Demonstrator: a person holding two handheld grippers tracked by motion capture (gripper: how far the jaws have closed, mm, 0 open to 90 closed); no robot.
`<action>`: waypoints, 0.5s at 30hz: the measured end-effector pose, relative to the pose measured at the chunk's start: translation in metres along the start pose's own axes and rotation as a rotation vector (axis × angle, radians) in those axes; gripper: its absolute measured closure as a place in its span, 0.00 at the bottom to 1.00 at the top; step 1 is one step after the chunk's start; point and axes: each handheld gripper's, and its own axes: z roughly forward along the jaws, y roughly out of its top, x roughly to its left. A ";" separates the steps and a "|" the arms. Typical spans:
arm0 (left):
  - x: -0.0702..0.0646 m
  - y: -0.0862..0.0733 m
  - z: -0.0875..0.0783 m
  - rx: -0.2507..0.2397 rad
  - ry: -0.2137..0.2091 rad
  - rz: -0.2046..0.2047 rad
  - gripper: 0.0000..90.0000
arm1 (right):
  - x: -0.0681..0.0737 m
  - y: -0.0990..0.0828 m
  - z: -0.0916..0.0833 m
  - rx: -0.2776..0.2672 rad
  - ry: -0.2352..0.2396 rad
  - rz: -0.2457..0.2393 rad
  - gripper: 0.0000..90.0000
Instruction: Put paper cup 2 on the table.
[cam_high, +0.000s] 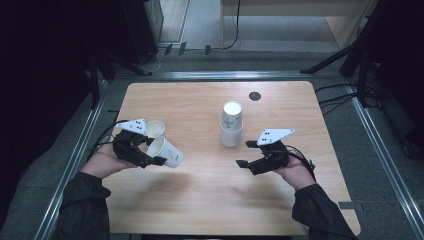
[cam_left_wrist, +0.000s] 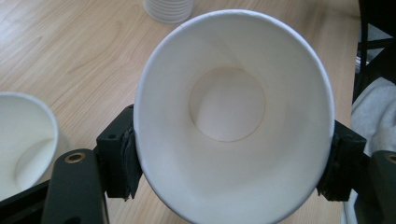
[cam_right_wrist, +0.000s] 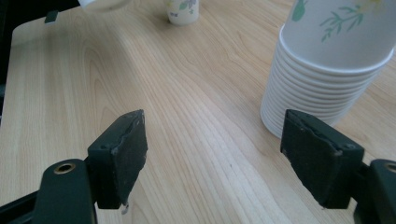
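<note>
My left tongs (cam_high: 150, 152) grip a paper cup (cam_high: 165, 152) tilted above the tabletop (cam_high: 200, 195), right tongs (cam_high: 244, 154) spread empty beside the cup stack (cam_high: 232, 125), and squeezing harder could, I judge, crumple its thin wall.

The table (cam_high: 210, 200) is smooth light wood. The cup (cam_left_wrist: 233, 116) is plain white paper, matt inside. The pads (cam_right_wrist: 126, 149) look rough and black.
</note>
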 end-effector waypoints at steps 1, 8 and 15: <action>0.001 -0.002 -0.002 0.009 0.008 -0.002 0.28 | -0.001 -0.001 -0.001 0.003 -0.001 -0.003 0.26; 0.006 -0.014 -0.006 0.083 0.066 -0.021 0.28 | -0.007 -0.002 -0.003 -0.001 -0.017 0.021 0.26; 0.014 -0.023 -0.001 0.186 0.142 -0.039 0.28 | -0.009 -0.001 0.005 0.030 -0.025 0.008 0.26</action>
